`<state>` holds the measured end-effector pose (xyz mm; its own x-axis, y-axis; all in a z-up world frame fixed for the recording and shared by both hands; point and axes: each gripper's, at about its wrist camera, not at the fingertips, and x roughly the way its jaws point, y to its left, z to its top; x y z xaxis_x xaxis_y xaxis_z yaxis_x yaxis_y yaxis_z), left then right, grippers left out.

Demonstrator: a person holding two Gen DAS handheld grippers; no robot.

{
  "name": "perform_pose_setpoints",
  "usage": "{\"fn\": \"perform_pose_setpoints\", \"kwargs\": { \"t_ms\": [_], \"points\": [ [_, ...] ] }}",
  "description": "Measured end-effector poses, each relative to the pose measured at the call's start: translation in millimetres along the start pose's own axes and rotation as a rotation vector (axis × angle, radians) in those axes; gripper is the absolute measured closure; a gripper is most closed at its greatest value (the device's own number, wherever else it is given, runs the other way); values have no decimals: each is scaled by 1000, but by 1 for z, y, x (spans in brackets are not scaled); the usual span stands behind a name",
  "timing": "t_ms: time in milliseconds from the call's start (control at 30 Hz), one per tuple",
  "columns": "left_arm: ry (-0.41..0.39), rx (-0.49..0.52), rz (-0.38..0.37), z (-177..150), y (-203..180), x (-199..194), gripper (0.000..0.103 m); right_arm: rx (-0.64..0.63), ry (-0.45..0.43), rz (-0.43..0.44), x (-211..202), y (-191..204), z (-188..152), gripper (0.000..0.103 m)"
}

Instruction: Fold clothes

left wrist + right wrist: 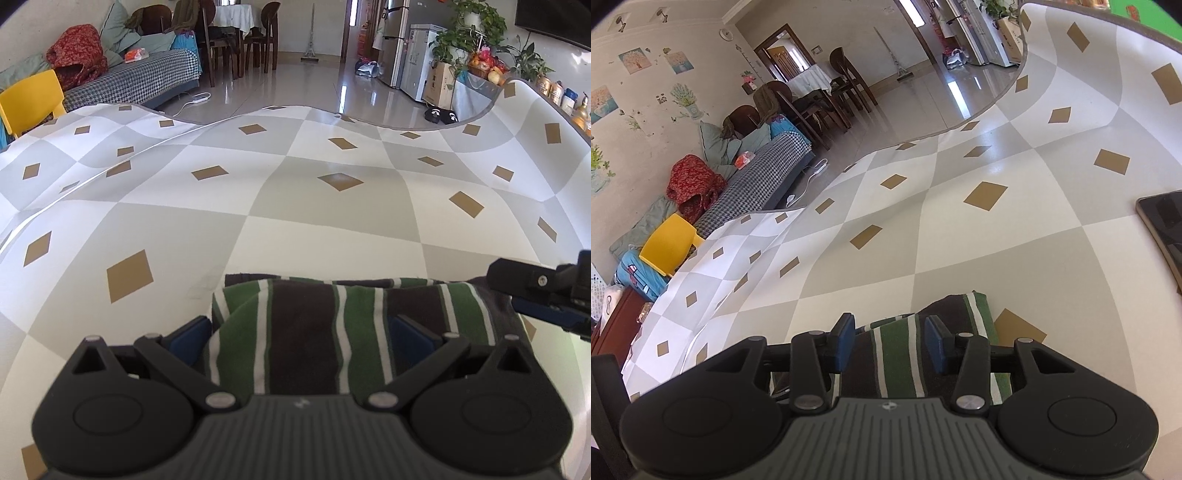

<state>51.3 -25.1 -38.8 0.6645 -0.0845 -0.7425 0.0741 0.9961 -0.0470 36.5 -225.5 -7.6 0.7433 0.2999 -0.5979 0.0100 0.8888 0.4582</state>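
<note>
A folded garment [306, 365] with green, dark brown and white stripes lies flat on the checked tablecloth [295, 221], close under both cameras. My left gripper [301, 334] hangs over its left part, jaws wide and open; the cloth runs on past the right pad. At the right edge of the left wrist view, my right gripper [506, 291] reaches in over the garment's right end. In the right wrist view the right gripper [891, 343] stands open above the striped garment [960, 306], which spreads beyond both blue pads [846, 343] without being pinched.
The tablecloth [960, 240] has grey and white squares with tan diamonds and ripples toward the far edge. A dark flat tablet [1163, 229] lies on the table's right side. Beyond the far edge are a yellow chair [33, 99], a sofa [140, 77] and shiny floor.
</note>
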Motion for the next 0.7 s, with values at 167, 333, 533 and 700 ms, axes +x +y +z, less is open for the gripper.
{"fn": "perform_pose_setpoints", "kwargs": {
  "t_ms": [167,333,533,700],
  "points": [
    [24,33,-19,-11,-7,-18,0,-19,20,-30,-10,4,-4,61],
    [31,89,-64,-25,-19,-39,0,-29,32,-61,-19,3,-9,61],
    [71,72,-140,-43,-23,-53,9,-50,27,-90,-29,1,-14,60],
    [129,33,-196,-55,-17,-49,13,-60,32,-112,-33,-2,-17,60]
  ]
}}
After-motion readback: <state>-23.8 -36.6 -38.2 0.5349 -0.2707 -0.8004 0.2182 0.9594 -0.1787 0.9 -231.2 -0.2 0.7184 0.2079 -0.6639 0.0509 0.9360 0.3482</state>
